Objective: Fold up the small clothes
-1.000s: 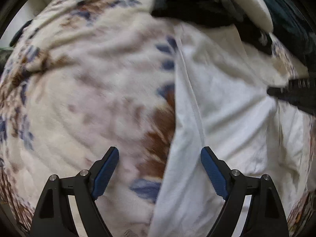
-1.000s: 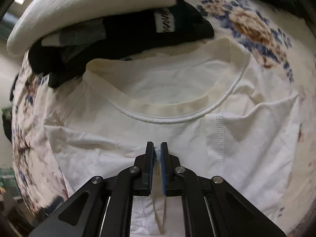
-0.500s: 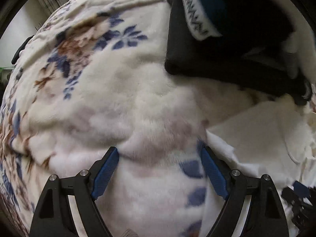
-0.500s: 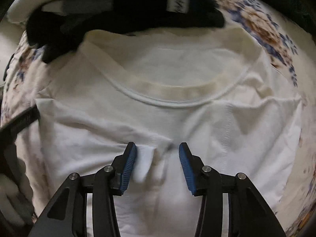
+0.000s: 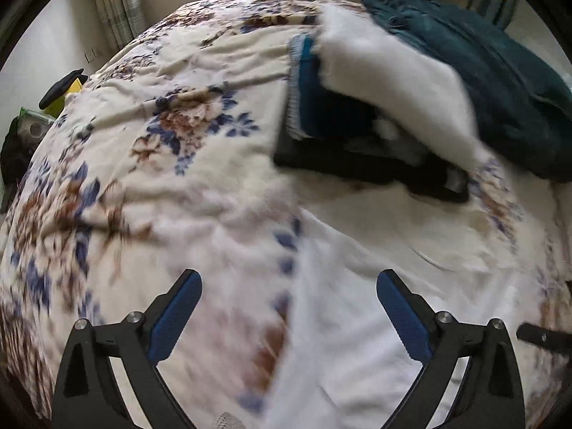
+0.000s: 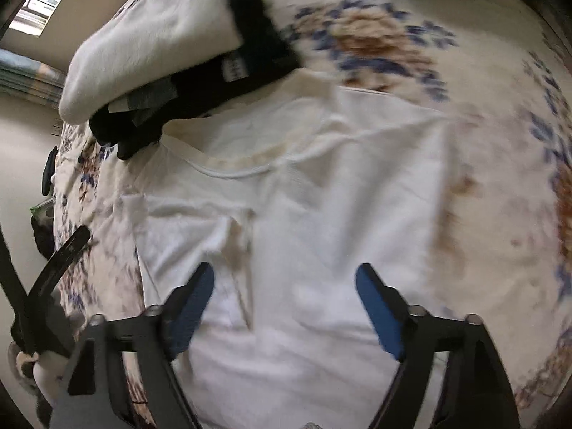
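A white T-shirt (image 6: 321, 214) lies flat on the floral blanket (image 6: 393, 35), its neckline toward the pile of clothes, with both sides folded in over the middle. My right gripper (image 6: 285, 289) is open and empty, hovering above the shirt's middle. In the left wrist view the shirt (image 5: 357, 304) lies at lower right. My left gripper (image 5: 289, 298) is open and empty above the shirt's left edge and the blanket (image 5: 143, 178). The left gripper's frame shows at the left edge of the right wrist view (image 6: 60, 261).
A stack of folded clothes, black and teal with a white one on top (image 5: 386, 82), lies just beyond the shirt's collar. A dark teal garment (image 5: 482, 71) lies behind it. Curtains (image 5: 118, 3) and a wall stand past the bed's far edge.
My right gripper opened and let go of the shirt fold, then lifted back. My left gripper stayed open and pulled up and away, so more of the bed shows.
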Demonstrator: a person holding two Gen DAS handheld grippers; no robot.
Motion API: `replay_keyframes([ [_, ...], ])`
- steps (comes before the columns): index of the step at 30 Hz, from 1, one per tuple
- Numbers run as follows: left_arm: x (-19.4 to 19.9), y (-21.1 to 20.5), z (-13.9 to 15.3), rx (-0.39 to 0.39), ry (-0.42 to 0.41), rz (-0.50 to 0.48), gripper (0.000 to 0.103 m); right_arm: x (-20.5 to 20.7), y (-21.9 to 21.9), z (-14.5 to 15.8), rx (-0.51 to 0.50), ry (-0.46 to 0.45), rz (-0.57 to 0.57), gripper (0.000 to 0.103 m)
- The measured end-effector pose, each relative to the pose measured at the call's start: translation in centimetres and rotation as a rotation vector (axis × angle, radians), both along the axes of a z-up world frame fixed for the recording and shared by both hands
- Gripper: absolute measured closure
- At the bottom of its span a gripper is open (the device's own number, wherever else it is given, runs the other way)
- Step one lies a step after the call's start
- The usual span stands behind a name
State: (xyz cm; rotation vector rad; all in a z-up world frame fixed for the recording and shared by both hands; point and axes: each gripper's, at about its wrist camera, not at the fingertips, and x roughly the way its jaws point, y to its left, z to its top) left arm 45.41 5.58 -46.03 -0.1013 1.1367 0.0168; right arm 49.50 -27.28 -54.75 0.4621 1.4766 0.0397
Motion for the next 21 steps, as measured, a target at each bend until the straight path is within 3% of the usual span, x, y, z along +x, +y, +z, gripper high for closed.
replay_keyframes([
  [6,-8.4,-9.8,2.2,-0.028,0.071,-0.025,0.003,-3.4,-8.7,2.8,0.071,0.045,0.036,0.018],
  [10,-15.1,-18.4,0.9,-0.038,0.180,-0.010,0.003,-4.5,-14.9,2.8,0.096,0.080,0.144,0.018],
  [15,-22.6,-28.9,-3.5,-0.078,0.354,-0.007,0.003,-3.8,-20.1,1.6,0.058,0.087,0.292,0.018],
  [21,-28.2,-35.7,-9.6,-0.007,0.465,-0.025,0.003,-0.3,-21.3,-3.8,0.125,0.069,0.374,0.018],
])
